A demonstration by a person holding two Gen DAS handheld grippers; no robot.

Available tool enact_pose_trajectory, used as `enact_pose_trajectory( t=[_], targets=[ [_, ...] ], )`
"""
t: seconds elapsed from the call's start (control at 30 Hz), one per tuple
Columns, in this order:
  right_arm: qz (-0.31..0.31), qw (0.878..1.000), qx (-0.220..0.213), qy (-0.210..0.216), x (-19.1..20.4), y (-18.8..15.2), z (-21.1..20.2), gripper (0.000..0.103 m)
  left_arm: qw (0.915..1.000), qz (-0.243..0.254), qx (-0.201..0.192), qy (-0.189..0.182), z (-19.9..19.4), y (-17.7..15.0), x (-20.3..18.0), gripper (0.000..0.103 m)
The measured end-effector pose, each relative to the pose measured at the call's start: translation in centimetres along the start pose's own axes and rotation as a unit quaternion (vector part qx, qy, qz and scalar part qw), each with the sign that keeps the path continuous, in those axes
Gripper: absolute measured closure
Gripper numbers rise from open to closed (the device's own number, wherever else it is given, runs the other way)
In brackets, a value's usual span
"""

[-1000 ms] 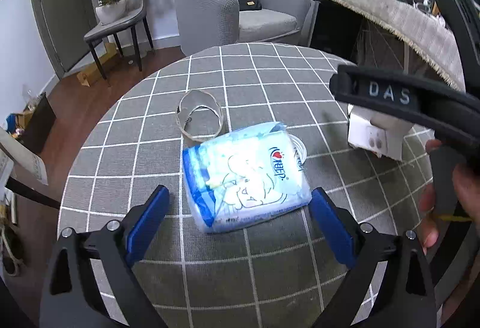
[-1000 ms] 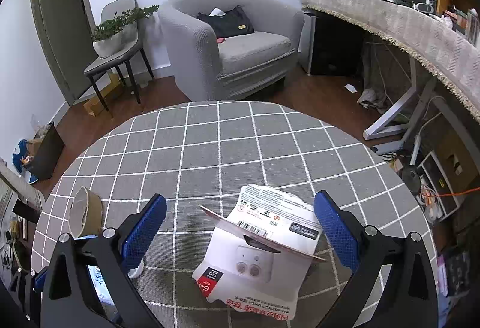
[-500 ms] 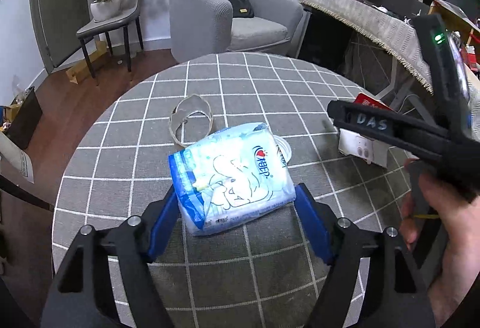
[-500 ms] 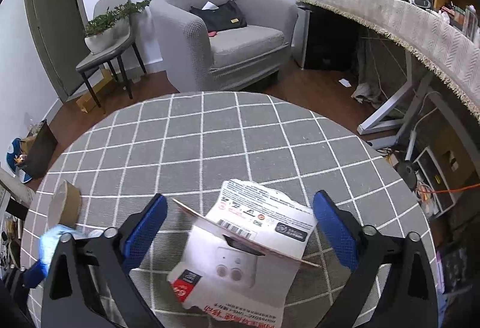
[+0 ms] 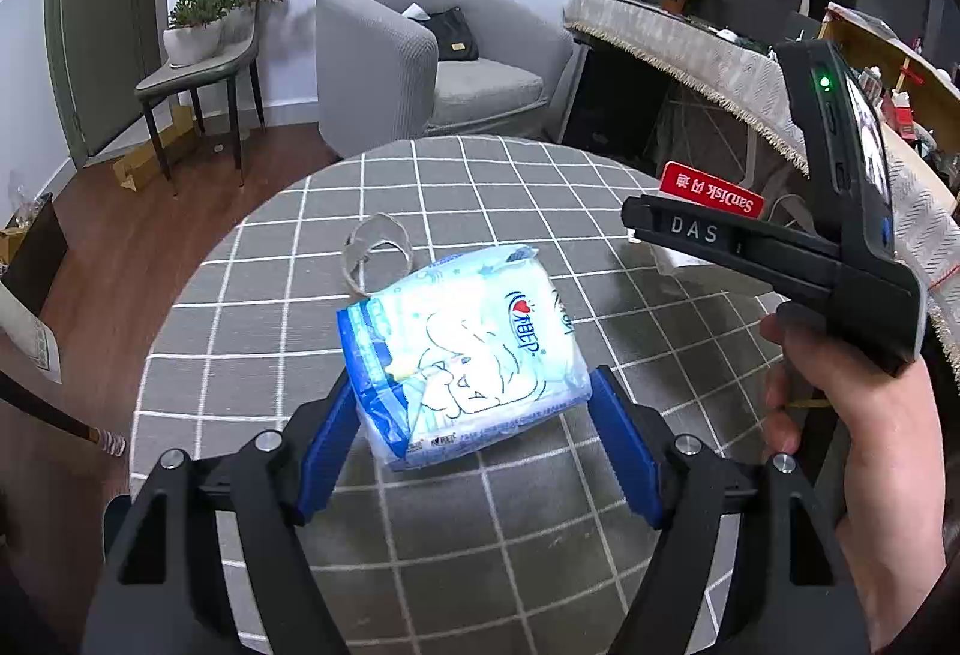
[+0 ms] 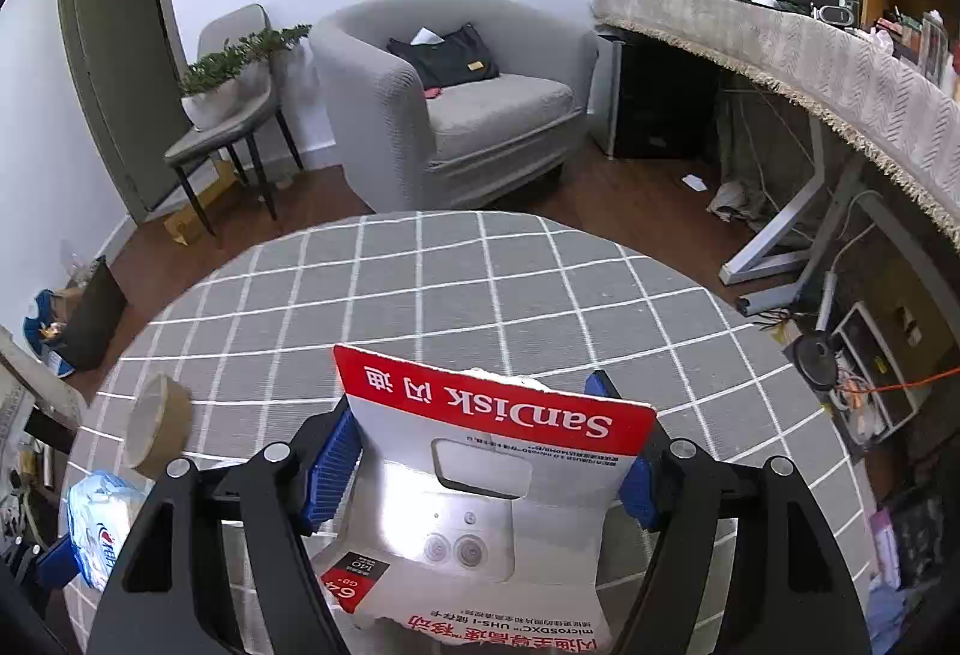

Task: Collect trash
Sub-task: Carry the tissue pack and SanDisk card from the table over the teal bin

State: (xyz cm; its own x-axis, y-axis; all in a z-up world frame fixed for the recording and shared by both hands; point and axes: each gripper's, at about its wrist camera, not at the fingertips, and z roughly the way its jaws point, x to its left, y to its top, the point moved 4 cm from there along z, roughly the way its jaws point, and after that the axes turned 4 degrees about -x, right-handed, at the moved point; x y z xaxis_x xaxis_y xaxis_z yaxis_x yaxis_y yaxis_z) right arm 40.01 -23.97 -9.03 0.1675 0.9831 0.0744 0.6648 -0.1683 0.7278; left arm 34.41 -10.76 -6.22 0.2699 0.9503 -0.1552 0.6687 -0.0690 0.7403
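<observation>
Both pairs of jaws have just been closing, and each now has a piece of rubbish between its blue pads where a second ago they stood wide around it. Nearest us, our left gripper (image 5: 471, 442) is clamped on the short ends of the tissue pack (image 5: 465, 355), a soft blue-and-white plastic pack whose long axis runs across the jaws; it appears raised off the checked tablecloth (image 5: 480, 529) near the table's near edge, its far end tipped up and away from us. Our right gripper (image 6: 486, 460) has come in on the SanDisk card packaging (image 6: 480, 481), a stiff card with a clear blister, pads pressing both side edges and the red header standing up toward the far edge; whether its lower end is clear of the cloth we cannot tell. Just beyond the tissue pack, toward the table's middle, an empty tape roll core (image 5: 378, 259) stands on the cloth, on the left gripper's side and so nearer our left hand than our right hand (image 5: 852, 415). No bin shows on the table, so we judge the coming move to be carrying both pieces off, with the core left for a later pass.
</observation>
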Motion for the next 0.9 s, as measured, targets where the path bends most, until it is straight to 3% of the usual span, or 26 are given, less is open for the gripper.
enact_pose_trajectory(
  t=[0.57, 0.9],
  targets=[
    [-0.045, 0.994, -0.027, 0.098, 7.4, -1.7, -4.5, 0.03, 0.9998, -0.009, -0.016, 0.009, -6.1, -2.9, 4.6, 0.026],
    [-0.069, 0.985, -0.037, 0.154, 12.3, -3.0, -6.8, 0.03, 0.9991, -0.034, -0.011, 0.023, -8.6, -5.8, 9.1, 0.026]
  ],
)
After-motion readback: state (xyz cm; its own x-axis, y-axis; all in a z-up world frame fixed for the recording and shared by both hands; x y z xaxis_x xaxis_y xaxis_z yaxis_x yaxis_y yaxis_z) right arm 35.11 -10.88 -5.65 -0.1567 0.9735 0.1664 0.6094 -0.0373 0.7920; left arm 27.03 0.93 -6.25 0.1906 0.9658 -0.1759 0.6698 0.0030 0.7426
